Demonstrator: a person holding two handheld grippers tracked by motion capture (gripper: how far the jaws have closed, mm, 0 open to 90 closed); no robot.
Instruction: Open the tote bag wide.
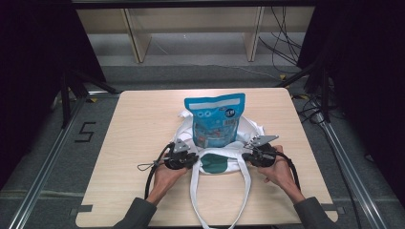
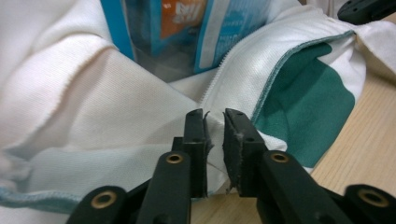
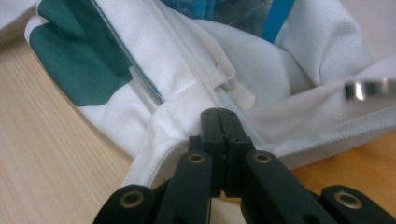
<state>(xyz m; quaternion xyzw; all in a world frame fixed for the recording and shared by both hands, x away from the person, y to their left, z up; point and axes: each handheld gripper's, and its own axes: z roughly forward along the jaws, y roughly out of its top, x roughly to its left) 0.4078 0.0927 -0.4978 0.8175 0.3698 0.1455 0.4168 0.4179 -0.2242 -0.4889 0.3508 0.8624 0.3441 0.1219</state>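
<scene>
In the high view, a white tote bag [image 1: 217, 152] lies near the middle of the wooden table [image 1: 138, 124], a little toward the near edge, its two long handles [image 1: 220, 195] trailing to that edge. A blue snack pouch [image 1: 215, 119] stands upright in the bag's opened mouth, its top toward the far edge. A dark green patch [image 1: 215, 163] marks the bag's near face. The left gripper [image 1: 184, 157] sits at the bag's left rim and the right gripper [image 1: 258, 153] at its right rim, each carried by a hand coming in from the near edge.

In the left gripper view, the two black jaws stand narrow, with a fold of the tote bag [image 2: 93, 93] pinched between the pads [image 2: 233, 140] at the rim next to the zip line. The cloth fills the small gap. The snack pouch [image 2: 205, 28] rises behind, and the green patch [image 2: 308, 102] lies to the right over the bare table [image 2: 369, 140].

In the right gripper view, the jaws are pressed fully together on the tote bag [image 3: 289, 79] at its seam, where the zipper tape ends, with only a thin layer of cloth caught at their tips. The green patch [image 3: 79, 60] lies up and left, the table [image 3: 46, 154] shows at the left, and a strip of the snack pouch [image 3: 278, 18] peeks at the top.
</scene>
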